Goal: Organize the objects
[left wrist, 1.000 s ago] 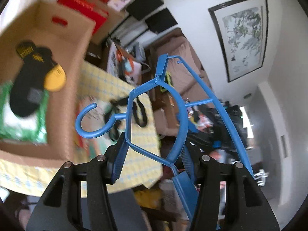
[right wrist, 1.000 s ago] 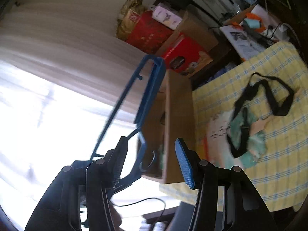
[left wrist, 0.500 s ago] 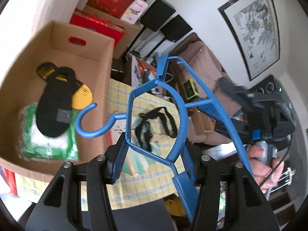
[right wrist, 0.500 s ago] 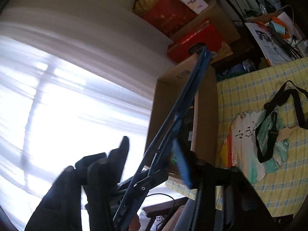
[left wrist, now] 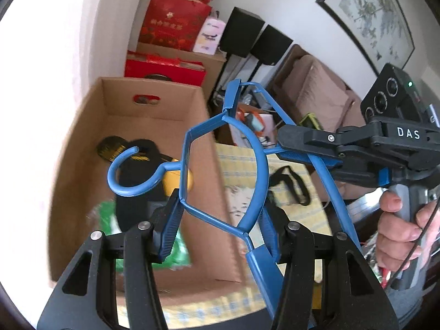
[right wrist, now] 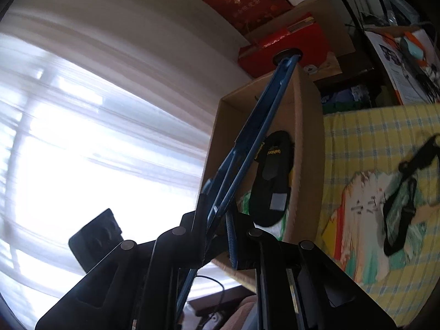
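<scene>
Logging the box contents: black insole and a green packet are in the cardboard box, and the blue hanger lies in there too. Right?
Not quite. The hanger is not in the box; both tools hold it above, as the left wrist view shows. The insole and packet are inside.

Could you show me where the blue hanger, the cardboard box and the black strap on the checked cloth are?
blue hanger (left wrist: 118,181): left wrist view, on its curved hook.
cardboard box (left wrist: 148,112): left wrist view, on its bare inner far wall.
black strap (right wrist: 396,220): right wrist view, on its lower loop.
</scene>
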Motion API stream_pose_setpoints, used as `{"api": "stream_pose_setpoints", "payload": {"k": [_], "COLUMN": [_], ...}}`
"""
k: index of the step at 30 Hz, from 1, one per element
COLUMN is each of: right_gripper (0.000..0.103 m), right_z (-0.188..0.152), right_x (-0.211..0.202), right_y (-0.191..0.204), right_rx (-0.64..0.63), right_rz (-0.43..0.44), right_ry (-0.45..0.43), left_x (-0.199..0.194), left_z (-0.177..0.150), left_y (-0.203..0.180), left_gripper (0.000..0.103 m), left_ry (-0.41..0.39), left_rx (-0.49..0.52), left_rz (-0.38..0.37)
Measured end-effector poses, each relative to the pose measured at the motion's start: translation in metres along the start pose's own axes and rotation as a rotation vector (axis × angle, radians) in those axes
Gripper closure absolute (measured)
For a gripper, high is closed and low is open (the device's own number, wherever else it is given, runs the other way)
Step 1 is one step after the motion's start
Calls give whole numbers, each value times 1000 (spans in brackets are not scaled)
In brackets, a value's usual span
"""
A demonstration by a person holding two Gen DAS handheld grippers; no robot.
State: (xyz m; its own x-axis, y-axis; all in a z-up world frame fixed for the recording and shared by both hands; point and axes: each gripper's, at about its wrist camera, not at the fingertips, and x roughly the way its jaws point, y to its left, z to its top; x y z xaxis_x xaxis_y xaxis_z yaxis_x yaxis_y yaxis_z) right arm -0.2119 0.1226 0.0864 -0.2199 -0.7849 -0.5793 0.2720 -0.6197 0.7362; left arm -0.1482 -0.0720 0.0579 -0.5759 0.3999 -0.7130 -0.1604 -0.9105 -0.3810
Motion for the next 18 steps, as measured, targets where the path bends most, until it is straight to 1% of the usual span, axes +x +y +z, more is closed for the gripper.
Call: {"api": "stream_pose_setpoints", "payload": {"k": [4,8,12,14,16,18], "right_gripper": [90,88,86,81,75,73], "right_z": [10,14,18,20,22,23], "right_x": [29,64,95,112,127,131], "right_y": [3,4,-5,-10,-15,-19], "right_rx": [-34,-126,-163,-194,-227,-248], "right_rz": [-33,-117,-173,-207,-253,-292], "right_ry": [17,42,71,91,104,99], "left_x": [9,27,49,59,69,78], "left_z": [5,2,-1,-4,-7,-10], "left_y": [19,36,57,63,64,63], "left_gripper": [54,54,54,54,54,54], "left_ry": [2,12,49,61,68,75], "left_rx": [47,102,67,88,136,169], "left_rz": [56,116,130,172,233,287]}}
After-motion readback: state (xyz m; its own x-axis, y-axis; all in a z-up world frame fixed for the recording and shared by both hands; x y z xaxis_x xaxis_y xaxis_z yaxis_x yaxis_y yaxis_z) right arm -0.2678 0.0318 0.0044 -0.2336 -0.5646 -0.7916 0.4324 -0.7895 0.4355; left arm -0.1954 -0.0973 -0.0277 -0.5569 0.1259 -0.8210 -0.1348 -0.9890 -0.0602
